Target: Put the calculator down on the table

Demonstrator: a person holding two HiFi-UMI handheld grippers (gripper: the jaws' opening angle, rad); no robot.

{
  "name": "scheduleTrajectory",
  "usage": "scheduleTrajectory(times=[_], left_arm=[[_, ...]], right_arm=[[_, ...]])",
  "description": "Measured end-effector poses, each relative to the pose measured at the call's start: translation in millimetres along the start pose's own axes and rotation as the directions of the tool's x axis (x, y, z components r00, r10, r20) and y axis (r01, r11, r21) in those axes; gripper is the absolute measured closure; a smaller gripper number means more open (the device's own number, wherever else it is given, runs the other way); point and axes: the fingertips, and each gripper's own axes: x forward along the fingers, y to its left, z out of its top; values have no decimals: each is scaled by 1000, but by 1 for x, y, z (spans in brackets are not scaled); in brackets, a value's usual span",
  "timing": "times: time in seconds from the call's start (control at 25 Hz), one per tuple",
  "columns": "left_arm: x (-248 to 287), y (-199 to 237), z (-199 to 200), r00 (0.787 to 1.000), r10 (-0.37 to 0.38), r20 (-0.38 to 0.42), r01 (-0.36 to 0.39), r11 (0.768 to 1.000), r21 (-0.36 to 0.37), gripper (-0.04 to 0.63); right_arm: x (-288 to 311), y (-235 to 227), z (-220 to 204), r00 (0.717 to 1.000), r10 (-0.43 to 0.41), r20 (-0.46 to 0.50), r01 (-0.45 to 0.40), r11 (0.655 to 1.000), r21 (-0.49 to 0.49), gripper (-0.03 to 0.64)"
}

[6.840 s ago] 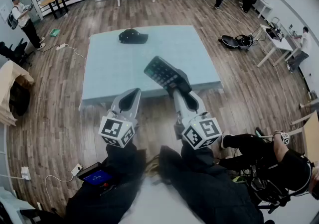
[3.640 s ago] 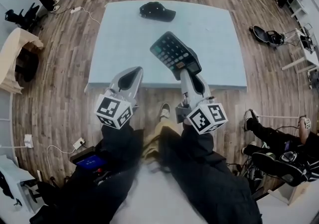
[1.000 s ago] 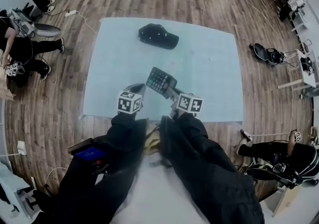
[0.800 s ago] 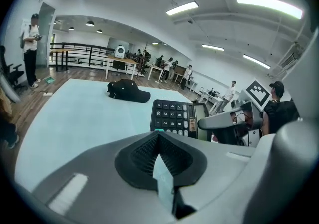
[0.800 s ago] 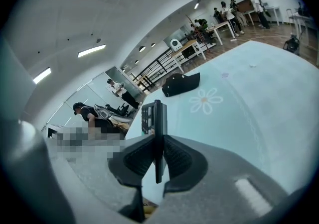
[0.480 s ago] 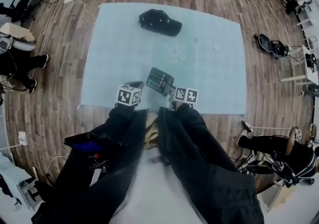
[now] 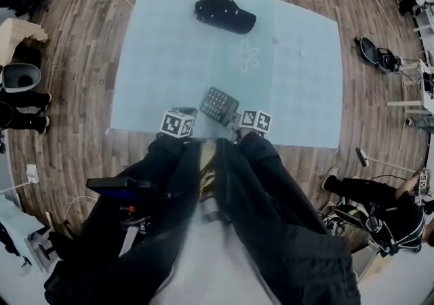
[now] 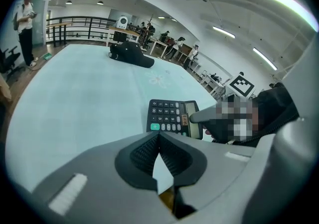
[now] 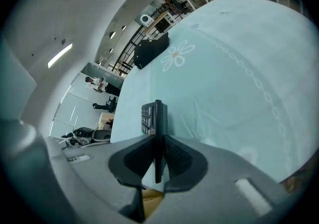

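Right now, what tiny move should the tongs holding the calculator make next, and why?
Probably ease the right tongs a little lower. They grip the calculator by its edge, close to the table, and I can't tell that it rests flat yet.

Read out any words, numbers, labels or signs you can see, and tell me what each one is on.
No text reads clearly.
Calculator keys: white figures, too small to read surely.
Left gripper cube and right gripper cube: black-and-white square markers, no letters.
Black cap: no print visible.
Table cover: a flower drawing, no words.
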Motion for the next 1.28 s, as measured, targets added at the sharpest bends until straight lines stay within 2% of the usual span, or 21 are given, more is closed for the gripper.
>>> scheduleTrajectory(times=[0.24, 0.4, 0.96, 1.28], left_arm=[[1, -2, -20, 999, -5, -32, 5, 1000, -13, 598], [-1, -1, -21, 999, -3, -38, 2, 1000, -18, 600], [-2, 5, -10, 1000, 1, -10, -1, 1000, -23, 598], [-5, 7, -5, 1000, -1, 15, 1, 1000, -26, 599]], right_arm=[[6, -16, -7, 999, -45, -2, 45, 998, 49, 557], [9, -24, -8, 996, -86, -11, 87, 996, 36, 543], [11, -33, -20, 990, -117, -73, 116, 993, -16, 517], [1, -37, -14, 992, -128, -19, 127, 992, -13, 514]])
